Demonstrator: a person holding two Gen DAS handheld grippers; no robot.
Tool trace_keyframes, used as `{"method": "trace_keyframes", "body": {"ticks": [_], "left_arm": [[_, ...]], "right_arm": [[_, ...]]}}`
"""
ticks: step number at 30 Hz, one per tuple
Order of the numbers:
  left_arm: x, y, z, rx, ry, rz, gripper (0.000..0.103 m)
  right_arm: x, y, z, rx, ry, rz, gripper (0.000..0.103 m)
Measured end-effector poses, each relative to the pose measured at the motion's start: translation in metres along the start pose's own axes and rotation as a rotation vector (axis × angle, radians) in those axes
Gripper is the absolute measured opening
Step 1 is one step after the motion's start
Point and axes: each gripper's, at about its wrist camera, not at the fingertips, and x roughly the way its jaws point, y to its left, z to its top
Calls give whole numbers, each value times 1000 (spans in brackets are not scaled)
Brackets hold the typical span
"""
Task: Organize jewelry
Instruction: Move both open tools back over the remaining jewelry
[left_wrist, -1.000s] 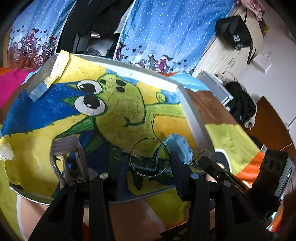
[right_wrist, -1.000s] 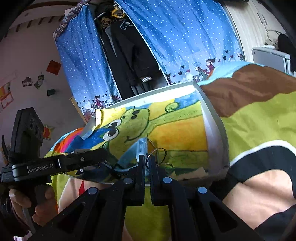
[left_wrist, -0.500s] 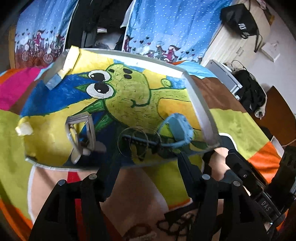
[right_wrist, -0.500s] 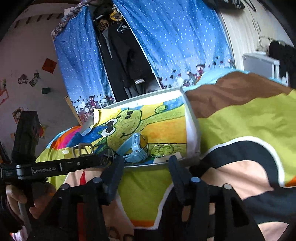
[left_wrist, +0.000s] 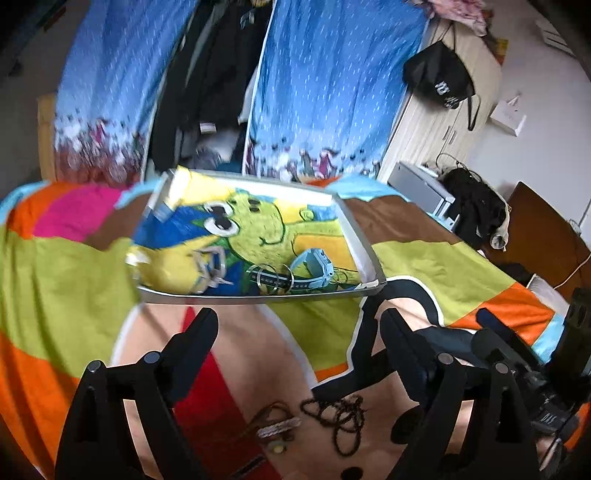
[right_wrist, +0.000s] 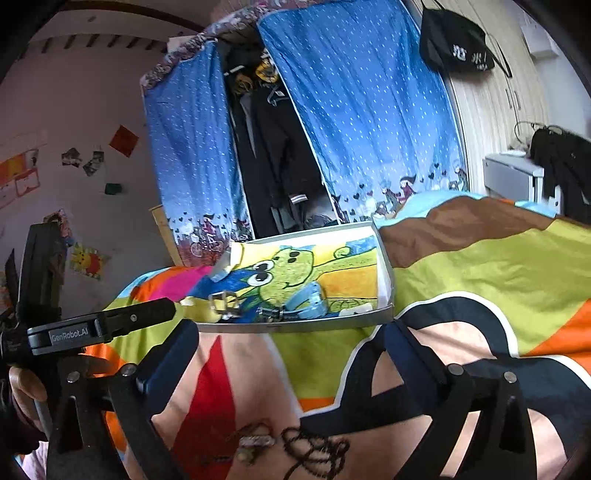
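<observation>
The left hand-held gripper (left_wrist: 297, 326) hangs spread wide and empty over the bright bedspread (left_wrist: 424, 266); the right hand-held gripper (right_wrist: 291, 339) is likewise parted, holding nothing. Near the fingers lie a dark beaded string (left_wrist: 340, 417) and a small brown-and-pale piece (left_wrist: 277, 428) – too blurred to name. Farther off sits the shallow tray (left_wrist: 258, 297) lined with a green cartoon picture, holding a light-blue watch (left_wrist: 314, 264), thin wire hoops (left_wrist: 273, 277) and a pale buckle-like item (left_wrist: 212, 267), smeared by motion. A hand (right_wrist: 22, 387) is partly cut off at left.
</observation>
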Motion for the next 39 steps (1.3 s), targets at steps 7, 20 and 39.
{"method": "trace_keyframes", "body": {"ticks": [7, 20, 39], "left_arm": [[-53, -8, -42, 74, -86, 46, 86], [-79, 15, -135, 152, -58, 118, 86], [-24, 45, -199, 148, 201, 128, 86]], "right_arm": [[-48, 31, -27, -43, -36, -17, 103], [-76, 42, -103, -38, -11, -124, 103], [-38, 27, -190, 50, 271, -202, 103]]}}
